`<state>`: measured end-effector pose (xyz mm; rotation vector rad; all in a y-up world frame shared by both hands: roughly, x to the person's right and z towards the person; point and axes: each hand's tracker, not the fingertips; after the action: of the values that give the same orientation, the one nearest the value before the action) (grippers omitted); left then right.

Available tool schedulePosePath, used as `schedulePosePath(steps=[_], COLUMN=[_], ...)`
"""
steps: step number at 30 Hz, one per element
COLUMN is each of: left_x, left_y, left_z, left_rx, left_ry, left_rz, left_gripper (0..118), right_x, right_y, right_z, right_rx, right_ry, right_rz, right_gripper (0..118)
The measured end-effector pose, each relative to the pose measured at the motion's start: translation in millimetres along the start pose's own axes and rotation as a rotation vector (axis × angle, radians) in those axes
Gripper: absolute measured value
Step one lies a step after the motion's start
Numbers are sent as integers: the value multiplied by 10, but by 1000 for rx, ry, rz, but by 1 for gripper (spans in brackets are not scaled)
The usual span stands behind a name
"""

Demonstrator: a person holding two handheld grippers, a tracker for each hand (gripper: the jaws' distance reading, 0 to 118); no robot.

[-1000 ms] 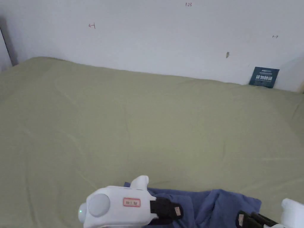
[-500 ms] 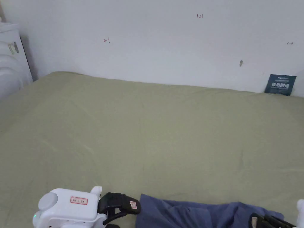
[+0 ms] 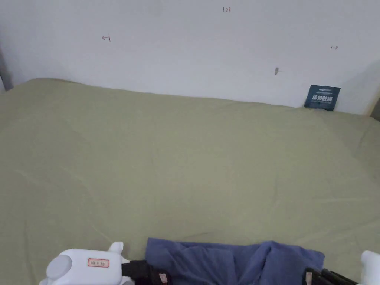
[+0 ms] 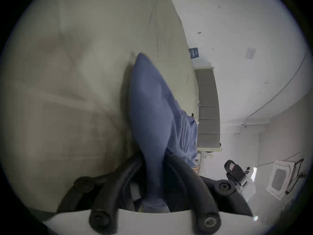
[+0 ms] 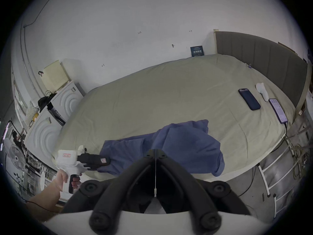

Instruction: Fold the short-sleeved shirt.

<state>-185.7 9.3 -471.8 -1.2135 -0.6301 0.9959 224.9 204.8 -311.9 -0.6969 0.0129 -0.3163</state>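
Observation:
A blue short-sleeved shirt point(image 3: 230, 258) lies bunched along the near edge of the bed. My left gripper point(image 3: 156, 276) is at the shirt's left end. In the left gripper view it point(image 4: 152, 155) is shut on a fold of the shirt point(image 4: 149, 103), which runs up from between the jaws. The right gripper view shows this same left gripper point(image 5: 106, 160) held by a hand, pinching the shirt point(image 5: 186, 145). My right gripper point(image 5: 155, 151) has its jaws pressed together with no cloth between them. It hovers at the shirt's right end point(image 3: 311, 276).
An olive-green sheet point(image 3: 185, 156) covers the bed, which stands against a white wall. Two phones point(image 5: 249, 101) point(image 5: 277, 110) and a white object point(image 5: 261, 91) lie near the grey headboard point(image 5: 262, 55). White appliances point(image 5: 64, 99) stand past the bed's left end.
The left gripper drew back off the shirt to its left, stood open half a second ago, and has now closed on the shirt's left edge. The head camera has shifted.

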Motion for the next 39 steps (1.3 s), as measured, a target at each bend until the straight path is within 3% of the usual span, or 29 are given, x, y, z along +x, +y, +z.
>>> schedulePosePath(steps=[8,10,19,23,27,32,33,34,35,36,37,39], left_x=[378,642,1157,1438,1707,1810,1790,1771,1713,1659,1579,1535], left_y=[233,187,94,-1,-96,-81,-91,-126,-84,-49,20,-16], left_z=[941,1237,2141,1778,1121,233,68,-60,-155,-208,-207,-113], left_rx=[122,185,502,324,194,-18,-75,-103,-127,-130,-132,-91], left_ry=[225,329,596,751,669,564,547,541,523,487,433,341], left_rz=[-171,-299,-345,-544,-653,-691,-682,-684,-644,-583,-518,-431], left_gripper=[12,12,12,12,12,12,14,24,45,76,82,81], right_x=[-94,-151,-368,-389,-375,-290,-267,-244,-226,-210,-201,-199], right_y=[-21,-16,-12,-16,-31,-67,-68,-65,-67,-62,-54,-36], right_z=[-106,-141,-244,-271,-262,-216,-206,-198,-179,-174,-171,-173], right_rx=[-32,-36,-57,-67,-70,-65,-63,-62,-60,-58,-57,-47], right_ry=[2,22,82,85,81,69,66,64,63,62,59,62], right_rz=[20,33,75,83,77,62,57,51,45,42,42,50], right_gripper=[3,3,3,3,3,3,3,3,3,3,3,3])
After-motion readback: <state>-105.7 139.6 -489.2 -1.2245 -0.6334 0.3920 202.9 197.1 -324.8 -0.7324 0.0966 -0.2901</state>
